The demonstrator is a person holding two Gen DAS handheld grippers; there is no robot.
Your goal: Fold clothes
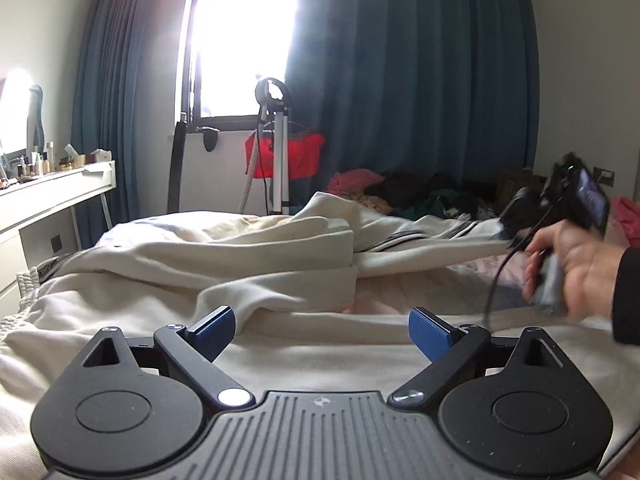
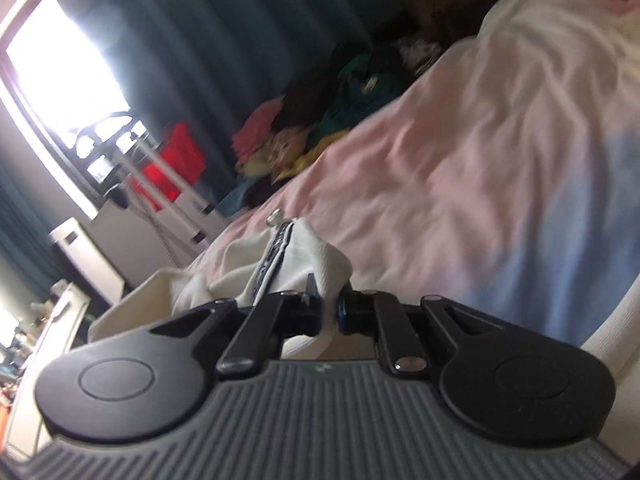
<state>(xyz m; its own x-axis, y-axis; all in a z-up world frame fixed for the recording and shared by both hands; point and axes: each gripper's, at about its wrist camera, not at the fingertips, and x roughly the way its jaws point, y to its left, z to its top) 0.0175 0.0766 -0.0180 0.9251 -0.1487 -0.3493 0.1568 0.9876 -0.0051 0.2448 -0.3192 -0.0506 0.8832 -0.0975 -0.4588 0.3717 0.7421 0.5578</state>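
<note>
Your left gripper (image 1: 322, 330) hovers spread just over the cream garment (image 1: 248, 256) on the bed (image 2: 460, 168); your right gripper (image 2: 329, 312), tilted sideways, pinches its striped edge.

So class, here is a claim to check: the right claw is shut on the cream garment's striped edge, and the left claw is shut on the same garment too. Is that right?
One part is wrong. The left claw is open, its blue pads wide apart above the cream garment, as the left wrist view shows. The right claw is indeed shut on the striped edge.
</note>
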